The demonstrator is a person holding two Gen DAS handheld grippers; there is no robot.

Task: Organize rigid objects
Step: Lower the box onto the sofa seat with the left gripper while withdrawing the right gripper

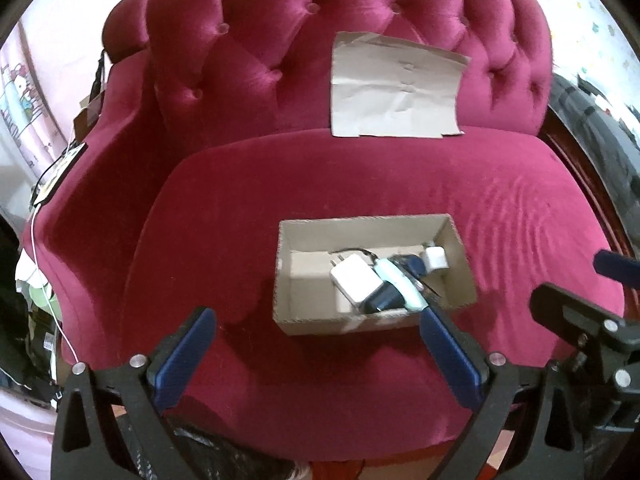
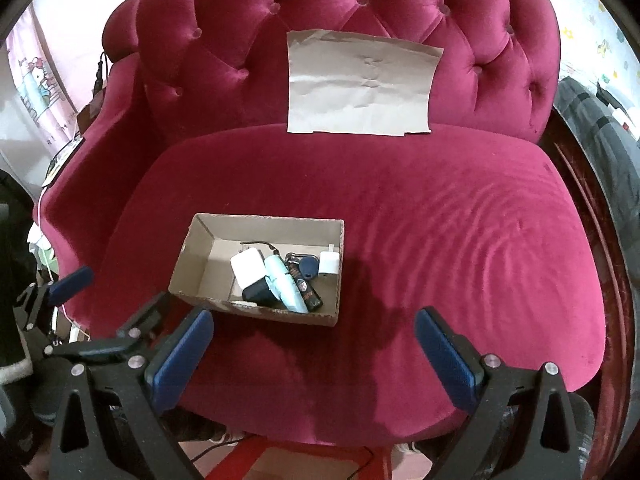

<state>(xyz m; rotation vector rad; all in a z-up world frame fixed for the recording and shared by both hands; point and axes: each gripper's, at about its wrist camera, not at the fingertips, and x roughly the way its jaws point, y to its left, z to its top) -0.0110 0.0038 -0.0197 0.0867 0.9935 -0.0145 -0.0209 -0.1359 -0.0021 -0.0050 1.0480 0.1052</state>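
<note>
L gripper (image 1: pixel 316 322), R gripper (image 2: pixel 314 324): jaws wide, empty
</note>
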